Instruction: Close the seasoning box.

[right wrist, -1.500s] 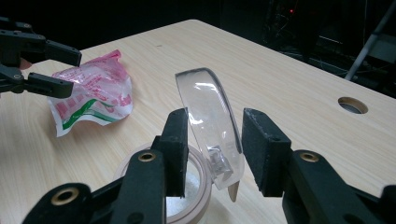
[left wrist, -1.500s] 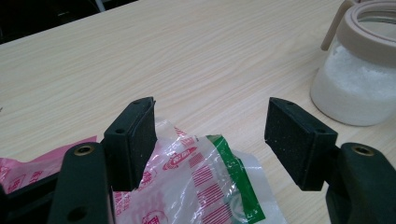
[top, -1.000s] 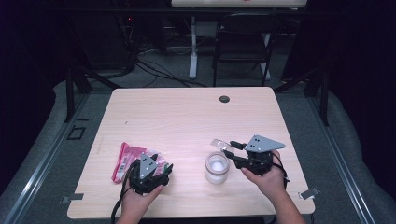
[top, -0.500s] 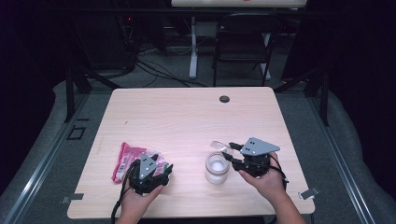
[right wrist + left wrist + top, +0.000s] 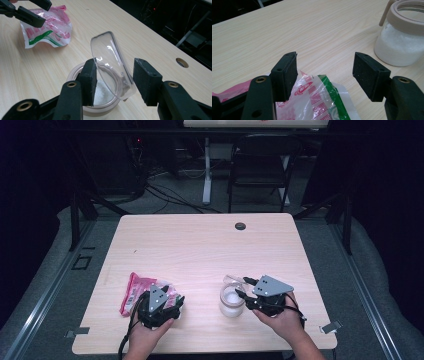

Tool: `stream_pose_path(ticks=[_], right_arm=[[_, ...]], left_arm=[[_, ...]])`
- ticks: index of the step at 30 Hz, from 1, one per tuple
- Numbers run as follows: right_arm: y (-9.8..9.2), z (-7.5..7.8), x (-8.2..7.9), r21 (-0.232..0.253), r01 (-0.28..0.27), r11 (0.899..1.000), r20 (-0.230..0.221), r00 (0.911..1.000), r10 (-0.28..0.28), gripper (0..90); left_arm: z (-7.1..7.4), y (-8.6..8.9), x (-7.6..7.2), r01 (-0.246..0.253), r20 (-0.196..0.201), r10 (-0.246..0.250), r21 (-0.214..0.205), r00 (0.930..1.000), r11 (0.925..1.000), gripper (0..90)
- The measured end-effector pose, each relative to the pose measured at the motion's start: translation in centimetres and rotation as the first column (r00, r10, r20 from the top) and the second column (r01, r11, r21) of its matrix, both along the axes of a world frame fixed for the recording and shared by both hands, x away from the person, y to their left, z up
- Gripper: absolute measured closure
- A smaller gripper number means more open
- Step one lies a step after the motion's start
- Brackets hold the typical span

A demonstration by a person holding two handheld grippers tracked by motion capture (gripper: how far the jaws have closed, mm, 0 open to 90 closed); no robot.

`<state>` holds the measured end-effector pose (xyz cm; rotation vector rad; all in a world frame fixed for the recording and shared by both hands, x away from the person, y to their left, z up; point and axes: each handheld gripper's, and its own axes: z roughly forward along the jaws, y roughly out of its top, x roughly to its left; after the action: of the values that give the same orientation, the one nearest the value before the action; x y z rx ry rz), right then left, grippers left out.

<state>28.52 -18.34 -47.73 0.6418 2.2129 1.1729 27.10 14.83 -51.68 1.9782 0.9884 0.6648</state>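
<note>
A squat clear jar (image 5: 230,304) of white powder stands near the table's front edge, with its clear hinged lid (image 5: 233,280) tipped up. My right gripper (image 5: 243,287) reaches it from the right. In the right gripper view the lid (image 5: 110,57) stands between the jaws above the jar's tan rim (image 5: 73,72). The right gripper (image 5: 115,72) has just been opening, and a gap shows at the right pad (image 5: 147,80). A red, white and green plastic packet (image 5: 134,292) lies at the front left. My left gripper (image 5: 325,65) hovers open over the packet (image 5: 317,100).
The pale wooden table (image 5: 200,245) has a dark cable hole (image 5: 240,226) near its far edge. A black chair (image 5: 260,165) and cables stand behind the table. From the left gripper view, the jar (image 5: 399,47) is up and to the right of the jaws.
My right gripper has drifted a little toward the person and its jaws stand wider around the lid. The left gripper and packet have stayed put.
</note>
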Motion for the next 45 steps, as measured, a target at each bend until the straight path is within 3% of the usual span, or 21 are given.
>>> stream_pose_path(ticks=[45], right_arm=[[0.9, -1.4, -0.9, -0.066, -0.023, 0.998, 0.043, 0.9988, 0.026, 45.5]], left_arm=[[-0.1, 0.1, -0.1, -0.002, 0.003, 0.002, 0.003, 1.0000, 1.0000, 36.0]])
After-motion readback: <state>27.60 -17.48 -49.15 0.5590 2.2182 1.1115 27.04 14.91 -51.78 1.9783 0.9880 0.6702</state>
